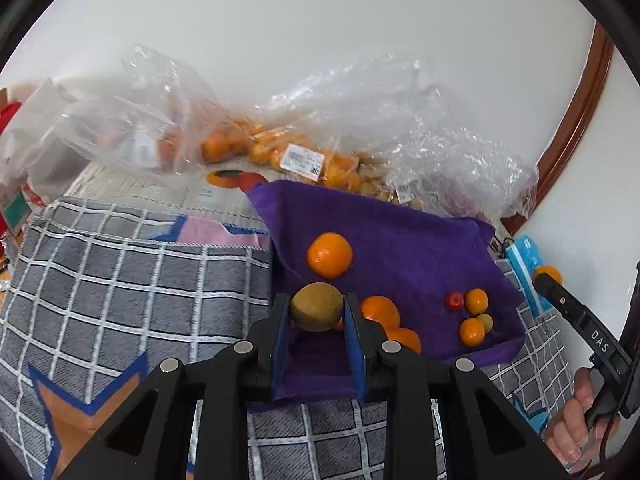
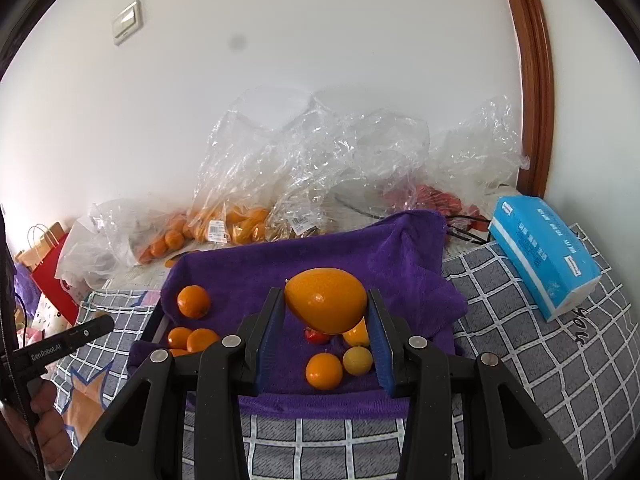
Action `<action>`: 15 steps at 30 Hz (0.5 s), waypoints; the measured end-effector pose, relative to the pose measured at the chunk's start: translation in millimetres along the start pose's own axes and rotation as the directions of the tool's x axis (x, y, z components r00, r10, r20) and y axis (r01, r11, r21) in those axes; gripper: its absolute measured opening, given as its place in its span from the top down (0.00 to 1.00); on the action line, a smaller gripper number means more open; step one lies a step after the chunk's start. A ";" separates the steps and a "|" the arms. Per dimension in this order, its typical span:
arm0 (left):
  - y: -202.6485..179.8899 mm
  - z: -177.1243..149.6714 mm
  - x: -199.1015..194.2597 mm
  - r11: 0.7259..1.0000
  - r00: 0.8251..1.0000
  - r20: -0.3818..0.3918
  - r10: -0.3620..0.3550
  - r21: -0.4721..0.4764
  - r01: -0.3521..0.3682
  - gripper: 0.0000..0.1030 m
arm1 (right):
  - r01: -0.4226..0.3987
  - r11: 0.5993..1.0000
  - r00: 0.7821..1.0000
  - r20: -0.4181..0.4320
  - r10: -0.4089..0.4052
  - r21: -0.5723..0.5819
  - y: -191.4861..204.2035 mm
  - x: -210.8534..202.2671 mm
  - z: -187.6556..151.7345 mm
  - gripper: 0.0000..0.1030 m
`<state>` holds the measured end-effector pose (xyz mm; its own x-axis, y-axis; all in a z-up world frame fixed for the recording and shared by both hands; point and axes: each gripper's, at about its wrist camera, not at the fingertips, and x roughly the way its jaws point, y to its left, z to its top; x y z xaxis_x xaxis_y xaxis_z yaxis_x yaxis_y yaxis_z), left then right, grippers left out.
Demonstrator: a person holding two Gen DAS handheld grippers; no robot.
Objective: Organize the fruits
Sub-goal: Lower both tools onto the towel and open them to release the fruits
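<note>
**Both grippers loaded over the purple towel**

Only the right wrist view shows the wall switch (image 2: 127, 22), the blue tissue pack (image 2: 546, 256) in full on the checked blanket (image 2: 540, 364), and a red paper bag (image 2: 54, 280) at far left. The left wrist view alone gives the pink and blue patch (image 1: 208, 232) on the blanket beside the towel (image 1: 400, 240), and it catches the right gripper's arm and the hand (image 1: 576, 424) holding it at the right edge.

The left gripper (image 1: 317, 312) is clamped on a brown kiwi (image 1: 317, 307), held between its fingertips above the near left edge of the towel, with an orange (image 1: 330, 255) lying just beyond it. The right gripper (image 2: 325, 312) is squeezing a large egg-shaped orange fruit (image 2: 326, 300) at its tips, above the middle of the towel; under it lie a small red fruit (image 2: 316, 336), an orange one (image 2: 324, 370) and a yellow one (image 2: 357, 361).

Behind the towel, clear plastic bags (image 2: 304, 168) hold oranges, but crinkles and glare blur the rest of their contents. The oranges near the left gripper are partly hidden by its finger. A yellow fruit behind the right gripper's finger is mostly covered.
</note>
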<state>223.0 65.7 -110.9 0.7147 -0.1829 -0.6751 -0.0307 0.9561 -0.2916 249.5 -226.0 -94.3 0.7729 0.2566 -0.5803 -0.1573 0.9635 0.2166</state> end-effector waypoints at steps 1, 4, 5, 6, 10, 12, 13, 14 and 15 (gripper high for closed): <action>-1.6 -0.7 6.2 1.000 1.000 -0.012 -0.006 0.002 0.006 0.76 | -0.003 1.000 1.000 -0.009 0.003 0.001 -0.5 5.4 -0.3 0.60; -5.6 -1.7 21.2 1.000 0.999 -0.036 -0.009 0.005 0.009 0.76 | -0.007 1.000 1.000 -0.029 0.007 -0.002 -1.4 18.7 -3.8 0.60; -6.5 -1.8 25.2 1.000 0.999 -0.043 -0.011 0.004 0.011 0.76 | -0.010 1.000 0.999 -0.040 0.010 -0.002 -1.6 24.5 -6.2 0.60; -7.4 -1.2 29.3 1.000 0.999 -0.049 -0.019 0.001 0.019 0.76 | -0.015 1.000 0.999 -0.052 0.015 -0.001 -1.8 29.6 -8.7 0.60; -8.0 3.1 36.6 0.999 0.998 -0.047 -0.035 0.001 0.035 0.76 | -0.024 1.000 0.996 -0.086 0.023 -0.009 0.4 44.9 -16.3 0.60; -8.7 6.1 41.4 0.999 0.998 -0.055 -0.040 0.001 0.040 0.76 | -0.034 0.999 0.994 -0.104 0.032 -0.017 2.3 51.5 -18.9 0.60; -8.9 7.5 44.0 0.999 0.997 -0.059 -0.043 0.000 0.043 0.76 | -0.036 0.999 0.994 -0.109 0.033 -0.022 2.9 53.6 -20.1 0.60; -9.5 8.8 46.0 0.999 0.997 -0.061 -0.045 -0.001 0.046 0.76 | -0.034 0.999 0.993 -0.114 0.030 -0.031 4.6 56.6 -21.5 0.60; -10.2 10.0 48.5 0.999 0.997 -0.064 -0.050 -0.002 0.050 0.76 | -0.029 0.999 0.993 -0.118 0.024 -0.041 6.3 59.1 -23.4 0.60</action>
<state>265.0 49.4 -133.9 0.6688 -0.2451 -0.7019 0.0039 0.9452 -0.3263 279.8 -203.0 -145.5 0.6912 0.2867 -0.6634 -0.2047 0.9580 0.2008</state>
